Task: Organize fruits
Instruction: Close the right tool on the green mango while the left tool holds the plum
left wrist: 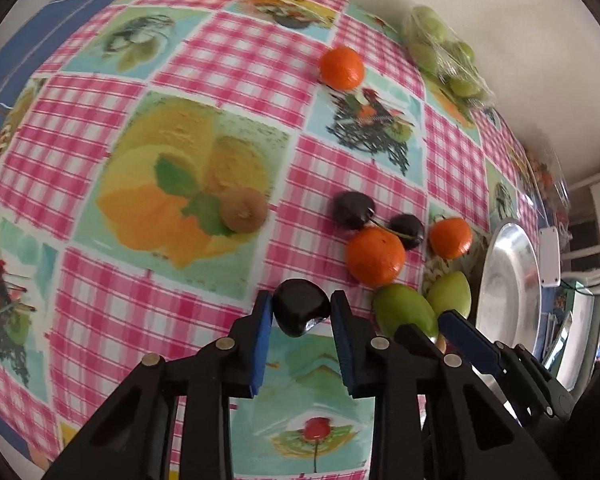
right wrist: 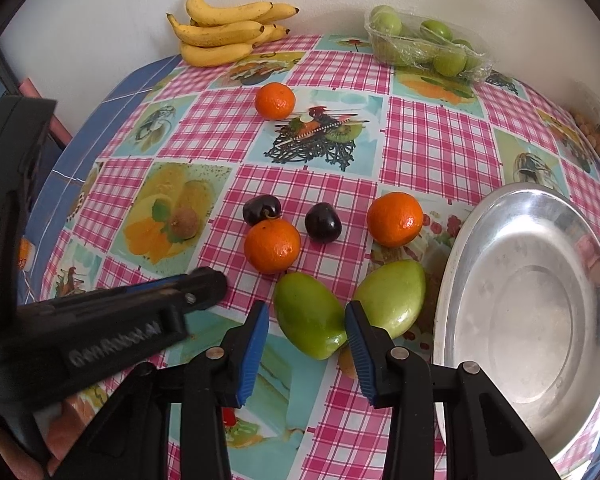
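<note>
Left gripper (left wrist: 302,312) clenched on a dark cherry (left wrist: 300,307). Right gripper (right wrist: 306,326) released, straddling a green fruit (right wrist: 309,314). Metal plate (right wrist: 500,216), frame right, holds nothing; sorting barely begun.

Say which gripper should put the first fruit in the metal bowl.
Probably the left gripper: its pads are already closed on a cherry. The right gripper sits nearer the bowl but is open, only straddling a green fruit.

Blurred raised lettering, not legible, on the left gripper (right wrist: 204,294) body.
</note>
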`<state>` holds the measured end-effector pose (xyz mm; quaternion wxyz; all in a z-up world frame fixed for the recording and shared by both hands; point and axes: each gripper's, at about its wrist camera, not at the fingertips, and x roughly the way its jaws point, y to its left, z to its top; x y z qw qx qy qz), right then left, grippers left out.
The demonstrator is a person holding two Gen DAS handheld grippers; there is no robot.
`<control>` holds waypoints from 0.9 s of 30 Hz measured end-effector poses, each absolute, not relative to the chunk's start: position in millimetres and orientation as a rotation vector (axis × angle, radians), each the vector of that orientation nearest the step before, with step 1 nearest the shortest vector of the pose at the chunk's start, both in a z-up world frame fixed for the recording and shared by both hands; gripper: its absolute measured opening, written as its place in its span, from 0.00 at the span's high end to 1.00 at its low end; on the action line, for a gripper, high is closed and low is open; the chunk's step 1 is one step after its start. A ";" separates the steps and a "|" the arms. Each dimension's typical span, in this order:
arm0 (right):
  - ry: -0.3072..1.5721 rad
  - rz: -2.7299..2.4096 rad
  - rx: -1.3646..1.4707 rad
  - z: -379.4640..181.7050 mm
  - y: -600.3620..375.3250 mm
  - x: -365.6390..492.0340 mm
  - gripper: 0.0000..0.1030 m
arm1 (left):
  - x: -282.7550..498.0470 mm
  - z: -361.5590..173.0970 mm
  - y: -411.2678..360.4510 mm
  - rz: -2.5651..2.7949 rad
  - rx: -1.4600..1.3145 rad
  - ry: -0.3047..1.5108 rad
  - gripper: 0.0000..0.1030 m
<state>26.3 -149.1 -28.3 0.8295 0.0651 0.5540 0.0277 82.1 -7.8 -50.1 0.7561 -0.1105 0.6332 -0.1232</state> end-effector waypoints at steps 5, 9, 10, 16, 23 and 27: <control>1.179 0.086 0.189 -26.4 -152.0 25.9 0.56 | 83.7 -43.7 -2.0 -0.262 -0.272 1.361 0.70; 1.160 0.137 0.253 -19.7 -153.2 24.9 0.56 | 84.2 -40.3 3.0 -0.253 -0.286 1.354 0.70; 1.155 0.130 0.231 -18.7 -151.1 25.6 0.56 | 84.0 -40.2 3.9 -0.249 -0.288 1.354 0.70; 1.184 0.090 0.161 -30.7 -148.4 30.5 0.56 | 83.6 -44.2 11.4 -0.223 -0.313 1.368 0.70; 1.191 0.071 0.117 -35.7 -145.8 32.5 0.56 | 83.1 -46.1 7.5 -0.223 -0.310 1.376 0.70; 1.215 0.061 0.086 -43.4 -143.3 34.1 0.56 | 83.9 -48.1 6.7 -0.217 -0.306 1.380 0.70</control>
